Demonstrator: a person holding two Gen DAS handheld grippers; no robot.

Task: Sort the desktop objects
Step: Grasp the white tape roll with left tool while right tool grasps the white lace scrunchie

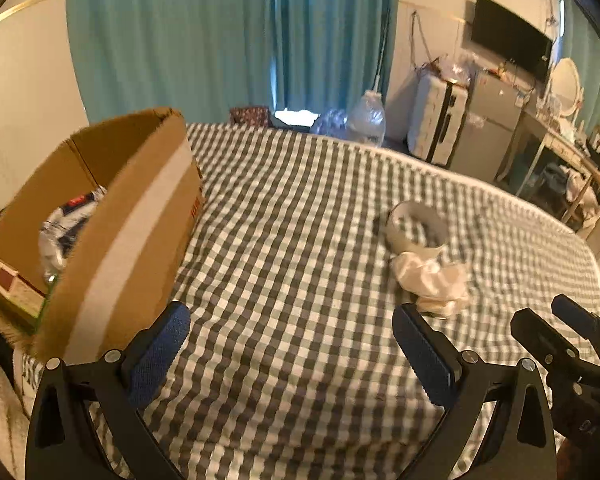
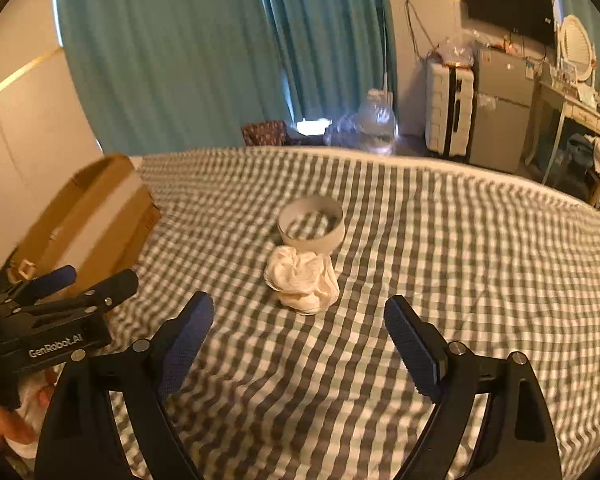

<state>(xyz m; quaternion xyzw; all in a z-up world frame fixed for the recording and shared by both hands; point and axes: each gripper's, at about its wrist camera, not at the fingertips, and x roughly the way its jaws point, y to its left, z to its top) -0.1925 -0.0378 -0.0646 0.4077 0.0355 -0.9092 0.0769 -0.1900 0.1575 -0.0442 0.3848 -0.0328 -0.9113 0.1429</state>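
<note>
with both tools spread and empty, our right tool (image 2: 300,344) could snag the bedsheet (image 2: 460,260) under the crumpled cloth (image 2: 302,278) at twelve o'clock.

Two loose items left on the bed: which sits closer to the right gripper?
The crumpled white cloth. It lies just ahead of the open right gripper; the tape roll sits behind it, farther away.

Grey-and-white checked bedcover (image 2: 420,264), brown cardboard box (image 1: 140,216), teal curtains (image 2: 180,52), cream cloth (image 2: 302,280).
</note>
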